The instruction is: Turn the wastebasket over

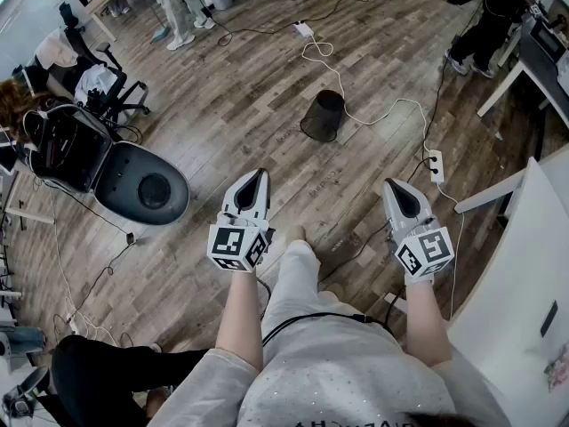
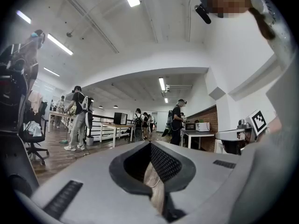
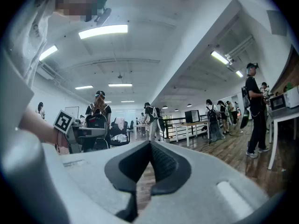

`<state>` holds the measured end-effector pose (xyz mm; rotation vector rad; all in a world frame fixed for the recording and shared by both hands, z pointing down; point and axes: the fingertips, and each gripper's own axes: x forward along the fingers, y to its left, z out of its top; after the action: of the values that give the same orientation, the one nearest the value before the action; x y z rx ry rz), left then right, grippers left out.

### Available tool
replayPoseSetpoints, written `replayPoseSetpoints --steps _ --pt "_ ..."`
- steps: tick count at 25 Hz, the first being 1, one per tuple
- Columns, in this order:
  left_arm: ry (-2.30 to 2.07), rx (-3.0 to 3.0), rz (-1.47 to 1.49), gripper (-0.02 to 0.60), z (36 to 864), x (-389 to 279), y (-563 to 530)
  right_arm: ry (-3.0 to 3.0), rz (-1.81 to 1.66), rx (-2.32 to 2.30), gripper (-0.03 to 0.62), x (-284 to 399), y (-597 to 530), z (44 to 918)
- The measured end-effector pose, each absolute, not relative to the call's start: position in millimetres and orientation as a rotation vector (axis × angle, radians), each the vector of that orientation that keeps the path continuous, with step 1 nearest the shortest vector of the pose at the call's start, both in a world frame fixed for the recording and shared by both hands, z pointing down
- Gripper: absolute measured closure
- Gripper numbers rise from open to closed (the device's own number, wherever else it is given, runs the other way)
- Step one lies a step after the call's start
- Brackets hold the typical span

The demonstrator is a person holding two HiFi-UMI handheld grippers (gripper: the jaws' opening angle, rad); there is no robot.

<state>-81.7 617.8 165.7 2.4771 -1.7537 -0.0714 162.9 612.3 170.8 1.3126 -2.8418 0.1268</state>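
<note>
A black mesh wastebasket stands on the wooden floor ahead of me, its solid base up and wider rim down. My left gripper is held level at waist height, well short of it, shut with nothing in it. My right gripper hangs level on the other side, also shut and empty. In the left gripper view the left gripper has its jaws together; the right gripper looks the same in the right gripper view. Neither gripper view shows the wastebasket.
A white cable and power strip lie on the floor right of the wastebasket. A tipped black office chair lies at left. A white table stands at right. People stand at desks at the far end.
</note>
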Motion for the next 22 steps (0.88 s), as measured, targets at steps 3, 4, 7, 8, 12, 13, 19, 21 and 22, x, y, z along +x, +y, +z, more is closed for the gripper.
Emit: replayPoseSetpoints --steps 3,4,7,8,12,13,19,21,22 --pt "-1.763 2.473 -0.070 0.583 165.6 -82.3 616.6 -2.849 0.130 1.320 0.597 162.7 609.5 170.0" --pt "-1.764 2.473 -0.068 0.583 166.0 -82.1 615.5 -2.852 0.132 1.321 0.597 161.9 608.3 169.7" --pt "-1.763 2.465 -0.060 0.583 168.4 -82.2 611.6 -2.855 0.146 1.315 0.597 159.0 605.5 171.8" --pt "-1.762 2.459 -0.057 0.583 169.6 -83.3 610.2 -2.854 0.152 1.312 0.597 158.0 604.5 173.3" --pt "-1.749 2.437 -0.052 0.583 178.0 -90.3 600.3 -2.830 0.187 1.317 0.595 154.2 592.7 183.7" --pt "-1.745 2.426 -0.057 0.582 181.4 -91.9 596.3 -2.822 0.197 1.323 0.594 153.7 588.4 187.3" --pt "-1.729 2.334 -0.093 0.505 210.2 -105.1 556.5 -2.801 0.277 1.301 0.497 146.1 552.6 210.1" --pt "-1.700 2.323 -0.082 0.411 219.2 -109.1 538.3 -2.775 0.304 1.319 0.474 144.2 533.5 217.6" --pt "-1.685 2.319 -0.073 0.389 224.0 -111.5 529.6 -2.762 0.319 1.328 0.473 143.0 524.7 221.6"
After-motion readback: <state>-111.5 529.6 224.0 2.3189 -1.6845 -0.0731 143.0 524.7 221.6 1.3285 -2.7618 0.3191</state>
